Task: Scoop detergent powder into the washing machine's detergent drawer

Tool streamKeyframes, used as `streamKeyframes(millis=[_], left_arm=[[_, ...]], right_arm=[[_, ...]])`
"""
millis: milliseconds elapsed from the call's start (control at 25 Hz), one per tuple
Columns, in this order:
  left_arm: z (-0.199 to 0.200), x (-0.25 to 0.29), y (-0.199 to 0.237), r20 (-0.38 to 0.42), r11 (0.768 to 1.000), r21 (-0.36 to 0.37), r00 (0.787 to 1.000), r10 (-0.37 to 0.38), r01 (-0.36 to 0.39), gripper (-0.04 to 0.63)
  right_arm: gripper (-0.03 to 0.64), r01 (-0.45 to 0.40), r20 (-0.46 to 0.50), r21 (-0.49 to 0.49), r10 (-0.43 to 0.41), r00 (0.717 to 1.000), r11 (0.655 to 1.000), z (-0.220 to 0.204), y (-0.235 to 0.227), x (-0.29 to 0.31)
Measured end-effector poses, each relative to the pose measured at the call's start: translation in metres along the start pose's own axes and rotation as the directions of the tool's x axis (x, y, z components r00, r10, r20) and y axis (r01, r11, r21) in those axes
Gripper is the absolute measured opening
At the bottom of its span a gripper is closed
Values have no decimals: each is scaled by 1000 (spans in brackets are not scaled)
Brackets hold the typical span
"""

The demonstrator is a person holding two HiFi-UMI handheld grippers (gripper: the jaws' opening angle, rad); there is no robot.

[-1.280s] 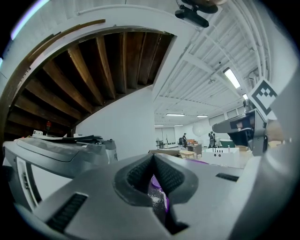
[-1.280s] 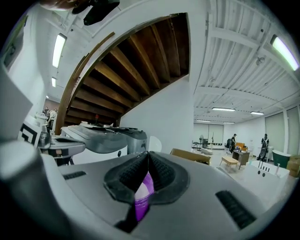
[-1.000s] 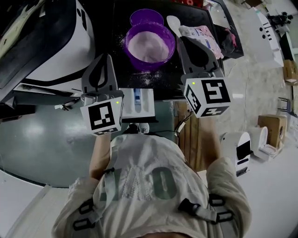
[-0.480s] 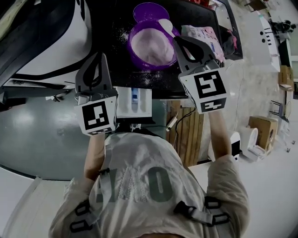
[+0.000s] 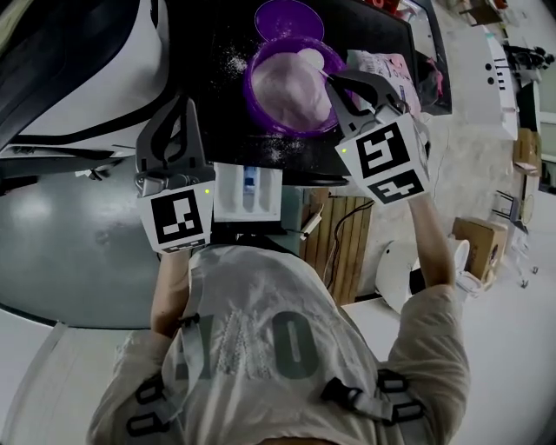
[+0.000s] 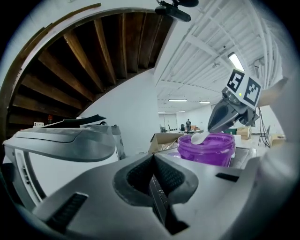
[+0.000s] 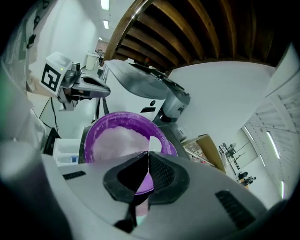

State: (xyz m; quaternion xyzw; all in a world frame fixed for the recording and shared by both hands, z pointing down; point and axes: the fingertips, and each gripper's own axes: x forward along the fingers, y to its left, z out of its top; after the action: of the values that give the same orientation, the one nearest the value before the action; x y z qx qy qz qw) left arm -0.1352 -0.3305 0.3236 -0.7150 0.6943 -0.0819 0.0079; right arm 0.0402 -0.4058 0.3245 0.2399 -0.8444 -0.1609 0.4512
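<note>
R gripper (image 5: 335, 85), pinching the spoon (image 5: 307, 59) by its handle, has swung in over the last sec. The spoon's bowl was outside the tub (image 5: 254, 87) at 1 o'clock and now dips at the powder (image 5: 285, 87). Scooping prob. just begun, nothing carried yet. Drawer (image 5: 248, 193) sits open at the tub's 6 o'clock. L gripper (image 5: 176, 117), jaws pressed together and empty, idles at 8 o'clock.

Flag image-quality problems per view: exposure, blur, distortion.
Head view: dim, washed-out colour; the black top around the tub loses detail. Left gripper view: heavy fisheye, dark corners, near jaws soft, ceiling strip blown out. Right gripper view: same fisheye, jaws blurred up close, powder almost clipped white.
</note>
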Motion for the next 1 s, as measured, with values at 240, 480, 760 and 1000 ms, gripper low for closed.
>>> streamKeyframes(millis=[240, 480, 760, 1000], left_arm=[[-9, 8, 1, -22, 1000, -5, 1000, -10, 10, 21], [-19, 14, 0, -44, 1000, -25, 999, -17, 16, 21], [-22, 15, -1, -28, 999, -35, 999, -19, 18, 21], [-30, 12, 6, -41, 999, -48, 999, -4, 2, 21]], right_arm=[[12, -98, -89, -56, 92, 992, 994, -8, 15, 15], [11, -176, -178, -122, 152, 972, 977, -14, 25, 24], [11, -257, -236, -134, 221, 946, 957, -16, 33, 26], [11, -317, -257, -64, 292, 921, 946, -17, 41, 24]])
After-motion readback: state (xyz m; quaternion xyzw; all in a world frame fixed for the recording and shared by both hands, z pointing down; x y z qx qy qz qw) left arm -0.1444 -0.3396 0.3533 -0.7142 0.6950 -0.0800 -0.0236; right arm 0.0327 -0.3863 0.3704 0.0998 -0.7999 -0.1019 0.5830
